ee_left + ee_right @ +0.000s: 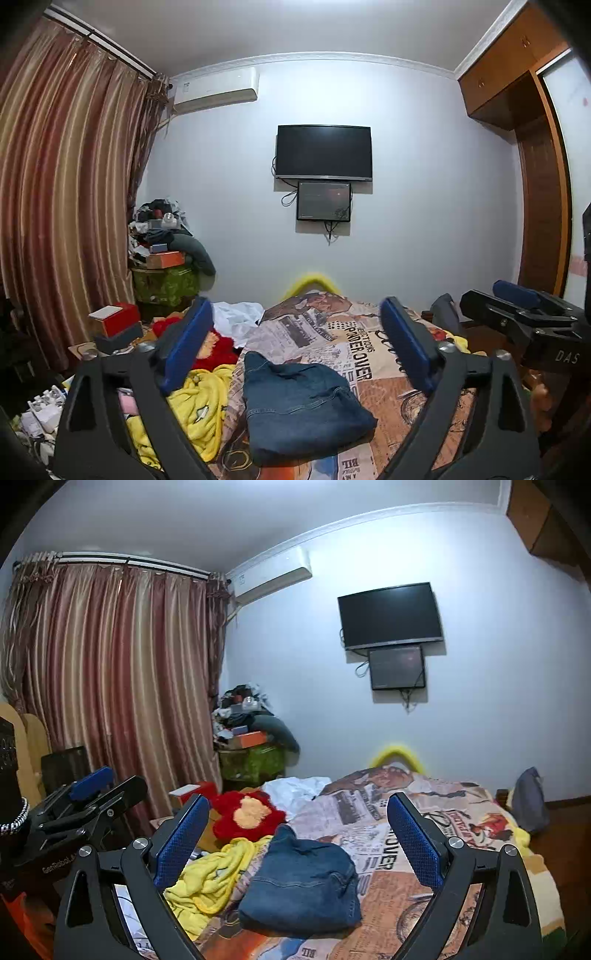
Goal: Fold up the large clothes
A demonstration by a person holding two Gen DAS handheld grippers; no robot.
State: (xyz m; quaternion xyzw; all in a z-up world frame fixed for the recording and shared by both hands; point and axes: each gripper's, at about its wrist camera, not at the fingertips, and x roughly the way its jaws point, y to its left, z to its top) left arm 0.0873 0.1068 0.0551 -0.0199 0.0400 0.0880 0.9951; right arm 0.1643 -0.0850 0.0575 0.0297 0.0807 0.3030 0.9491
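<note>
A folded pair of blue jeans (301, 408) lies on the printed bedspread (384, 343); it also shows in the right wrist view (303, 882). My left gripper (297, 339) is open and empty, held above and short of the jeans, blue pads wide apart. My right gripper (295, 838) is open and empty too, also above the jeans. In the left wrist view the right gripper (524, 306) shows at the right edge. In the right wrist view the left gripper (92, 786) shows at the left.
A yellow towel (210, 882) and a red plush (247, 814) lie left of the jeans, white cloth (295, 788) behind. A cluttered stand (166, 266) is by the curtain (62, 206). A TV (324, 152) hangs on the far wall; a wardrobe (535, 184) stands at right.
</note>
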